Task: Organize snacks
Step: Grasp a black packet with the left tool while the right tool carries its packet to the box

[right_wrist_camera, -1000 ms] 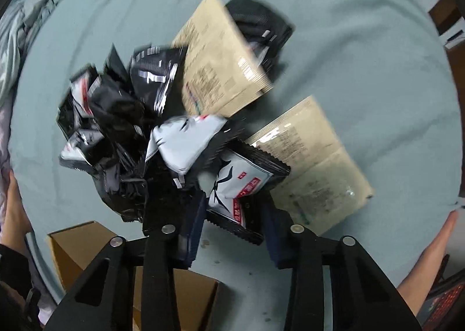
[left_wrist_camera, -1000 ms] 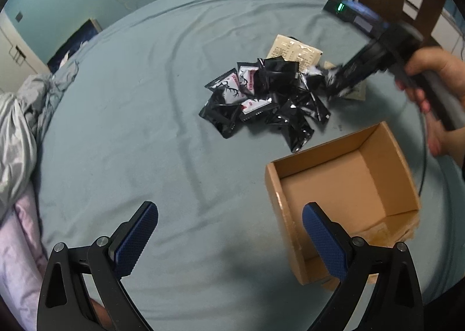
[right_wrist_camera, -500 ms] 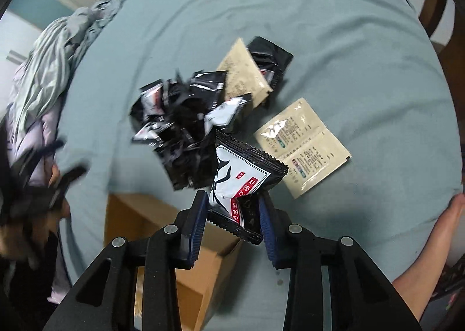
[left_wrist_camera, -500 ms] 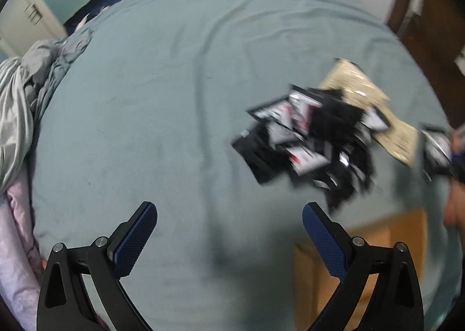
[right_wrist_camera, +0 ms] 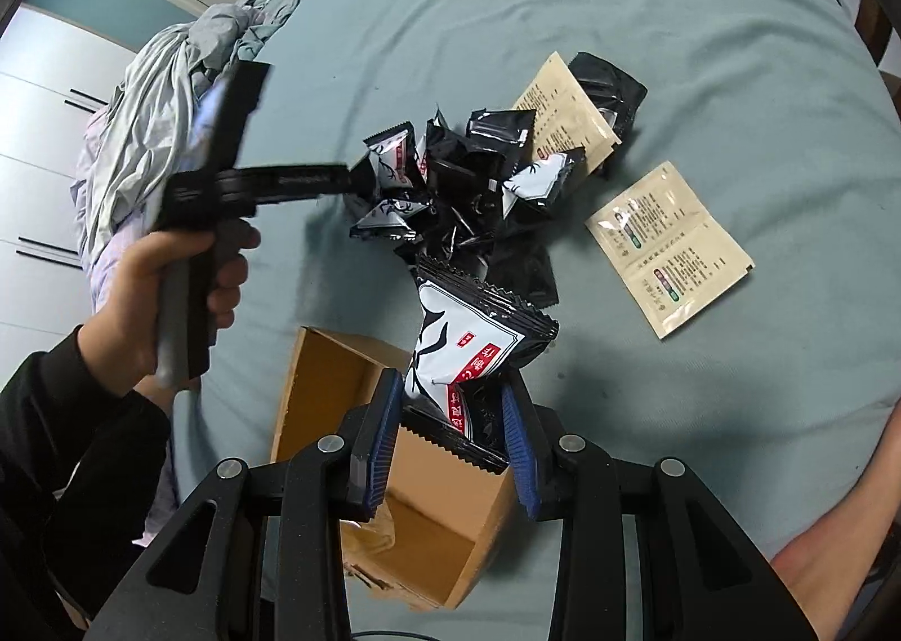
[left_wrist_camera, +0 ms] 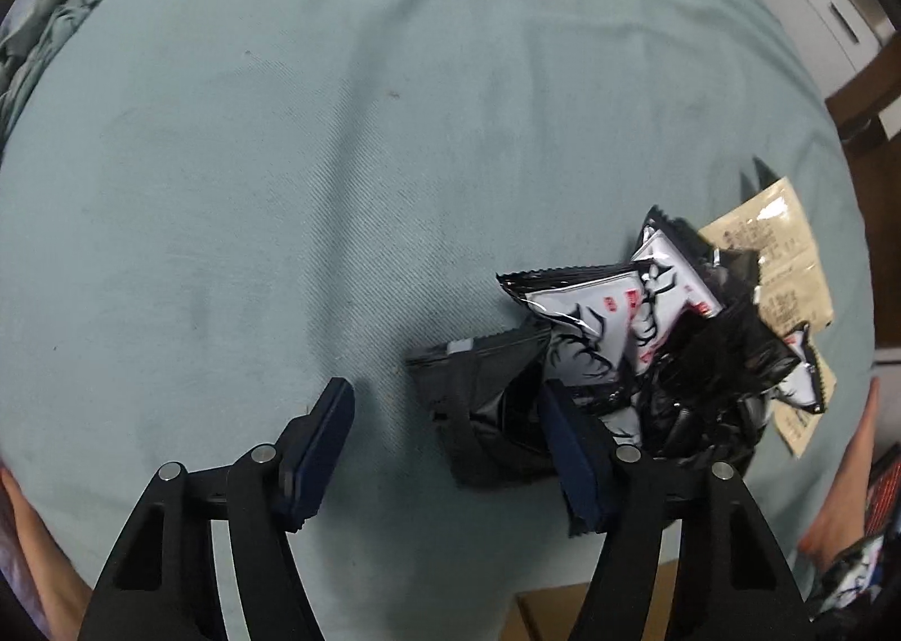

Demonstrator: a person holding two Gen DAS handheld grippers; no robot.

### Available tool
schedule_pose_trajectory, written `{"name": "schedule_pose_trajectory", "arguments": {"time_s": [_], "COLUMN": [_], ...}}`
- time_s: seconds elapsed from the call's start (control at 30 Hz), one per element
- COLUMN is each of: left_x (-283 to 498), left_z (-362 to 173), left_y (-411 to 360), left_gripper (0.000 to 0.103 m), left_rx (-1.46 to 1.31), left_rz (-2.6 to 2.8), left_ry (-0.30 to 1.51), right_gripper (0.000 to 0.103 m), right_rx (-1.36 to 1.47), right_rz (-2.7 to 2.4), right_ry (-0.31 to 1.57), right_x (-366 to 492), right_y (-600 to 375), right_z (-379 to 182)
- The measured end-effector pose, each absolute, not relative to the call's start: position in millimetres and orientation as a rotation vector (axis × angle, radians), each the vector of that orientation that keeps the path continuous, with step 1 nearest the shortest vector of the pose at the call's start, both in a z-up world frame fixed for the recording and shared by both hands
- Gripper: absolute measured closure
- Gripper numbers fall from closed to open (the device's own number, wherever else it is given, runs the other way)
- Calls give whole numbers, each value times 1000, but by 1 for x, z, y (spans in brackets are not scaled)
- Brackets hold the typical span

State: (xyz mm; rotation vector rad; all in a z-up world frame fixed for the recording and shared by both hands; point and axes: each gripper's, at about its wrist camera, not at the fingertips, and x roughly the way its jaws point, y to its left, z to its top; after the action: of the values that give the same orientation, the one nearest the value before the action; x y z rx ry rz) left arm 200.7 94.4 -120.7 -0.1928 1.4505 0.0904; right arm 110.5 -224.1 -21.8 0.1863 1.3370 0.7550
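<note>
A heap of black and black-and-white snack packets (right_wrist_camera: 462, 190) lies on the teal sheet (left_wrist_camera: 281, 134); it also shows in the left wrist view (left_wrist_camera: 676, 359). My left gripper (left_wrist_camera: 445, 399) points straight down at the heap's left edge, its jaws closing. A black packet (left_wrist_camera: 484, 404) lies between them; the left pad is still clear of it. My right gripper (right_wrist_camera: 450, 387) is shut on a black-and-white packet (right_wrist_camera: 462, 348), held above the open cardboard box (right_wrist_camera: 293, 354). The left gripper (right_wrist_camera: 355, 176) also shows in the right wrist view.
Two beige sachets (right_wrist_camera: 670, 241) (right_wrist_camera: 563, 111) lie beside the heap on the right. Crumpled grey bedding (right_wrist_camera: 146, 134) sits at the far left. A hand (right_wrist_camera: 169, 292) in a dark sleeve holds the left gripper; a forearm (right_wrist_camera: 833, 517) rests at the right edge.
The left gripper came down onto the heap's left edge and its jaws narrowed around a black packet. The right gripper lifted its packet off the heap to above the box.
</note>
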Motion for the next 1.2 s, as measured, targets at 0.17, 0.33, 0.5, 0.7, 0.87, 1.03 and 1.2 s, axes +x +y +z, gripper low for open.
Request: {"name": "schedule_pose_trajectory", "arguments": {"time_s": [0.17,0.33,0.5,0.7,0.87,1.03,1.2], "left_x": [187,143,87,38,38,35,32], "left_z": [-105,-39,34,40,13,-4,2], "left_y": [98,77,35,15,-1,6,21], "left_gripper": [69,70,70,70,69,65,21], "left_rx": [-191,-64,-9,-34,26,-63,-69], "left_rz": [57,-44,-224,-310,-304,-308,-236], "left_ry": [1427,1379,1349,1324,1326,1379,1338], "right_gripper": [69,69,69,69,69,69,69], "right_rx": [135,84,70,35,36,30,38], "right_rz": [734,756,715,677,647,666,685], "right_ry": [1310,1293,1328,1349,1350,1321,1331], "right_x": [101,92,90,76,60,48,44], "right_y": [-223,-216,-214,-209,-210,-212,-215], "right_z": [-11,-2,-3,13,36,63,73]}}
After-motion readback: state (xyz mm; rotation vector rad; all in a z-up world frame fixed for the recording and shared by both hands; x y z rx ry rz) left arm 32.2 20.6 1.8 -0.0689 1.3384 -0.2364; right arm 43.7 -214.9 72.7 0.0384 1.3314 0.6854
